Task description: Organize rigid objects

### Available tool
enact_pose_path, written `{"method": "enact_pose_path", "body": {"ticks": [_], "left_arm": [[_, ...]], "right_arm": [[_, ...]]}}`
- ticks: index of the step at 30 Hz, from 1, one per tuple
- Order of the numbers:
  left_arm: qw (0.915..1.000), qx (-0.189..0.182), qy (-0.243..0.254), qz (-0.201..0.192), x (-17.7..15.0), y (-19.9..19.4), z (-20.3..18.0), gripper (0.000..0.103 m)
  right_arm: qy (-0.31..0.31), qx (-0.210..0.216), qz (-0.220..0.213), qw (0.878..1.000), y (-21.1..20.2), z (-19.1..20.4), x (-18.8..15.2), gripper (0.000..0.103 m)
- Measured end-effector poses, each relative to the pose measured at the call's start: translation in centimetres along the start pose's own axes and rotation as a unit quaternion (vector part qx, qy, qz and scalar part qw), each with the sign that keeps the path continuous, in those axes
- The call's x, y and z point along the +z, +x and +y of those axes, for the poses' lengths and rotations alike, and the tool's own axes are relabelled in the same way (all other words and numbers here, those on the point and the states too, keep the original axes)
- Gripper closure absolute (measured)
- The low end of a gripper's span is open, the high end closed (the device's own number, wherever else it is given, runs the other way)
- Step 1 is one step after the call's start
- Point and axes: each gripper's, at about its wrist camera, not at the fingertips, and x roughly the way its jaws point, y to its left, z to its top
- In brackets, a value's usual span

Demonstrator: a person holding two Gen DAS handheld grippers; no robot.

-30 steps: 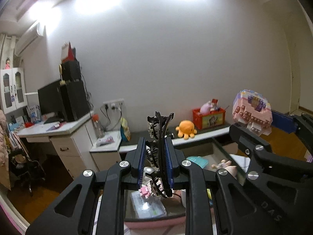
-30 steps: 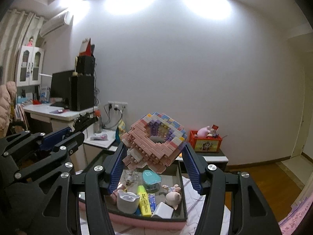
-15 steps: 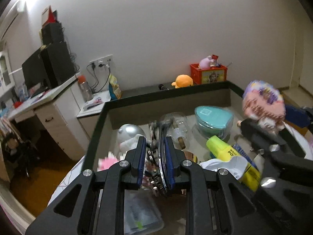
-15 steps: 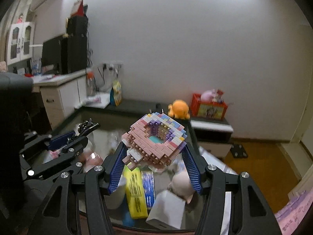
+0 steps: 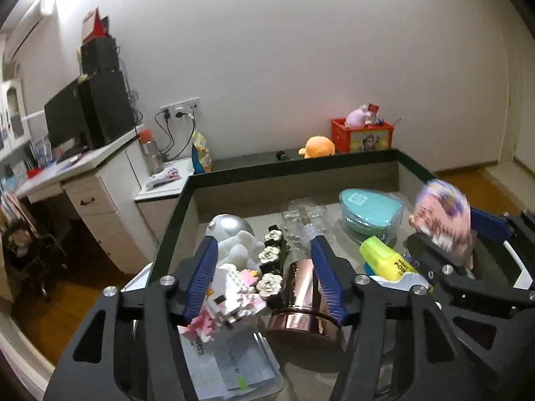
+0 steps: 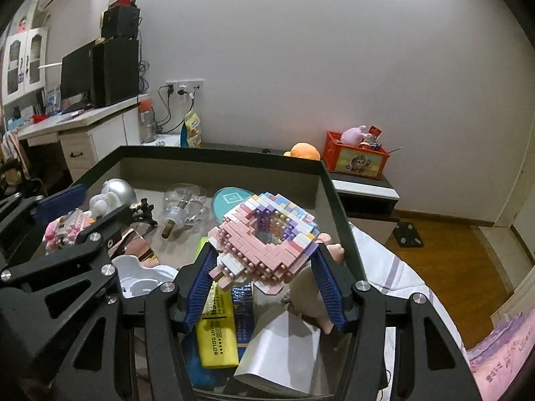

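Observation:
My left gripper (image 5: 264,280) is open over the dark-rimmed tray (image 5: 287,168). A black hair claw with white flowers (image 5: 272,267) lies between its fingers on a copper cup (image 5: 302,300) and a small pink-white brick figure (image 5: 230,297). My right gripper (image 6: 264,284) is shut on a pink and pastel brick model (image 6: 267,237), held above the tray's right side. That model also shows blurred in the left wrist view (image 5: 441,217).
In the tray lie a yellow highlighter (image 6: 217,330), a white box (image 6: 281,357), a teal lidded container (image 5: 369,209), a clear glass bottle (image 6: 184,210), a silver-headed figure (image 5: 230,230) and a doll (image 6: 314,287). A desk (image 5: 67,173) stands left.
Both grippers tilted down over the tray. My left gripper opened and let go of the hair claw, which now lies in the tray. The right gripper still holds the brick model.

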Motion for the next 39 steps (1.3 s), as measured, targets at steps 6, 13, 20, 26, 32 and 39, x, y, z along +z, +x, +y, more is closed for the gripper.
{"method": "enact_pose_path", "body": {"ticks": [6,13,20,26,32,39], "left_arm": [[0.9998,0.009,-0.013,-0.008,0.1,-0.7,0.8,0.036],[0.9993,0.017,-0.026,-0.019,0.3,-2.2,1.7,0.021],[0.9978,0.032,-0.043,-0.039,1.1,-7.5,3.5,0.006],[0.9957,0.036,-0.049,-0.071,1.2,-14.9,4.1,0.000],[0.9931,0.016,-0.053,-0.103,0.2,-22.3,4.3,0.000],[0.9887,0.022,-0.059,-0.136,-2.0,-30.2,4.0,0.000]], "right_arm": [[0.009,-0.006,-0.020,1.000,-0.7,0.0,0.5,0.023],[0.020,0.002,-0.032,0.999,-1.5,-0.4,0.9,0.019],[0.031,0.018,-0.054,0.998,-5.2,-0.6,1.7,0.000],[0.029,0.021,-0.088,0.995,-11.3,-0.6,1.7,0.000],[0.021,0.043,-0.118,0.992,-18.9,0.0,0.6,0.000],[0.014,0.025,-0.156,0.987,-26.5,0.5,-1.7,0.000]]}}
